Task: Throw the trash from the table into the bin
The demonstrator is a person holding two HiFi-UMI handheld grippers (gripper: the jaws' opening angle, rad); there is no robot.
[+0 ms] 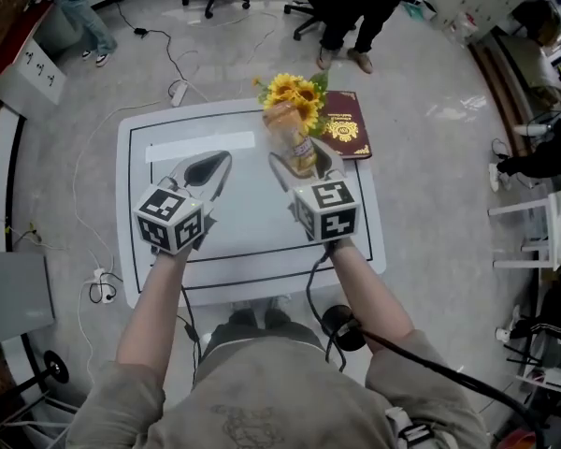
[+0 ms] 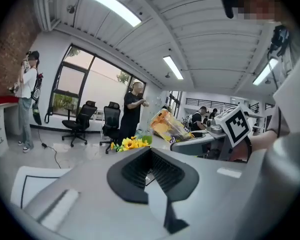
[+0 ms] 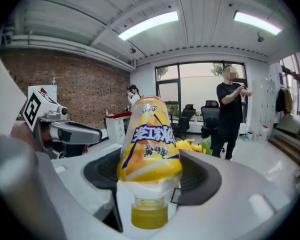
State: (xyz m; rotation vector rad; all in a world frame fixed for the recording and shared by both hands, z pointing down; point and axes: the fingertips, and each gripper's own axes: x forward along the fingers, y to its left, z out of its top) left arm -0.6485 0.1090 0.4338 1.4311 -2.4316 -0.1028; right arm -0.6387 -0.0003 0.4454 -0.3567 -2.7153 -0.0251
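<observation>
A clear plastic drink bottle with a yellow-orange label is lifted off the white table. My right gripper is shut on it. In the right gripper view the bottle fills the middle, its yellow cap pointing back at the camera between the black pads, and that gripper clamps its neck end. My left gripper hovers over the table's left half, shut and empty. From the left gripper view the bottle shows to the right, held in the other gripper. No bin is in view.
A bunch of sunflowers and a dark red book lie at the table's far right edge. A white strip lies at the far left. Cables and a power strip are on the floor; office chairs and people stand beyond.
</observation>
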